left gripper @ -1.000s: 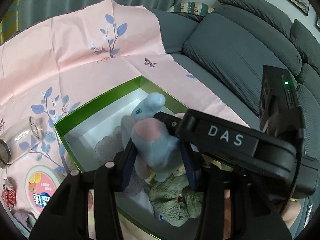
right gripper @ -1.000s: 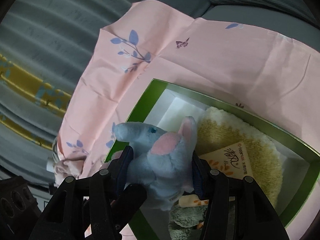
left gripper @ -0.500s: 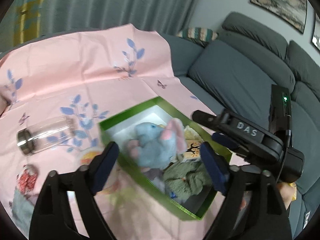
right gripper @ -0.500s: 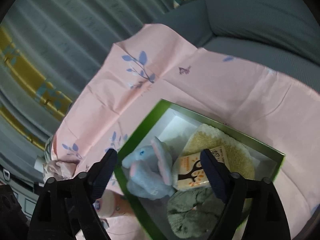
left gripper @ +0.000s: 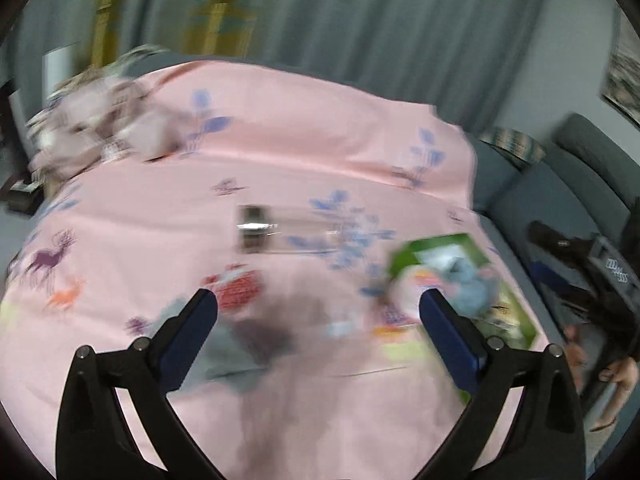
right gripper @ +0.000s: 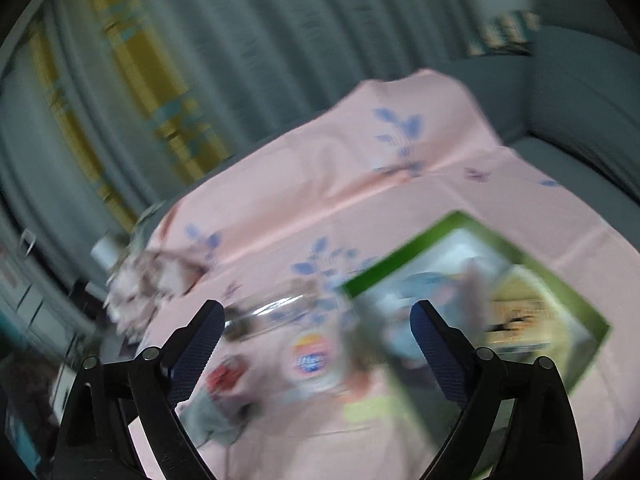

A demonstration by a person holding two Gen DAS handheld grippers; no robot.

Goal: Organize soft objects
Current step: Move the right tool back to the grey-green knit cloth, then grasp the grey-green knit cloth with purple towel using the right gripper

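Observation:
A blue plush elephant (left gripper: 468,280) lies in the green box (left gripper: 460,239) at the right of the pink cloth; the picture is blurred. My left gripper (left gripper: 316,304) hangs above the cloth, left of the box, jaws still opening with nothing between them. In the right wrist view the green box (right gripper: 400,264) holds the elephant (right gripper: 424,284), a yellow towel (right gripper: 520,288) and a printed packet (right gripper: 516,316). My right gripper (right gripper: 316,312) is back from the box's left corner, jaws opening and empty. A small red soft thing (left gripper: 240,292) and a grey one (left gripper: 240,344) lie near my left fingers.
A clear glass jar (left gripper: 280,228) lies on its side mid-cloth. A round printed tin (right gripper: 310,354) sits beside the box. Crumpled pale fabric (left gripper: 100,120) is at the cloth's far left. Grey sofa (left gripper: 560,200) on the right, curtains behind.
Both grippers were shut on the blue elephant over the box; they opened, left it in the box, and pulled back up and leftward.

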